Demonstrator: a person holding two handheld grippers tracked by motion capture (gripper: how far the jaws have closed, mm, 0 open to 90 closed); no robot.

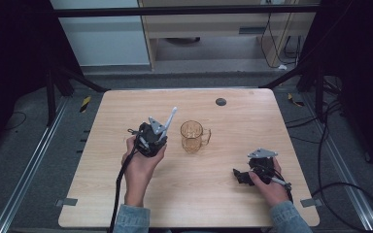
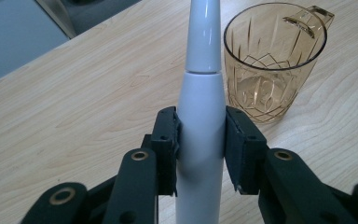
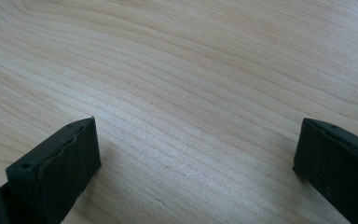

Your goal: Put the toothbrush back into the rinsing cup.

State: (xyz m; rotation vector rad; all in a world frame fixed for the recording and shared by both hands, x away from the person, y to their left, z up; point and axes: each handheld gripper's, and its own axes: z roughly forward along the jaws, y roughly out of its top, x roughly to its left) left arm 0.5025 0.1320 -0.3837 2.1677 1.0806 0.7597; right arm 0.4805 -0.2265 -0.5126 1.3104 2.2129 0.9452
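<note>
Two fingers [image 2: 168,140] of the left gripper [image 2: 200,144] pinch a white toothbrush [image 2: 201,93] upright beside the mug [image 2: 272,65], seemingly ready to drop it in; the right gripper [image 3: 196,158] rests spread on the counter [image 3: 191,70].

Light wood-grain table [image 1: 126,204] w/ rounded corners stands mid-room; a small round dark grommet [image 1: 220,102] is set near its far edge. Two grey metal brackets [image 1: 66,202] sit at the near corners. Grey carpet floor [image 1: 24,145] all round, w/ a silver metal rail [image 1: 26,174] running along the left side & another on the right. Black-and-yellow hazard tape strips [image 1: 85,104] lie on the floor both sides. Black frame struts [image 1: 77,80] angle down at back. Pale beige cabinet [image 1: 213,29] & white wall panel [image 1: 102,34] behind. Black cables [image 1: 330,189] loop on the right floor. Light is dim, even; side edges dark.
</note>
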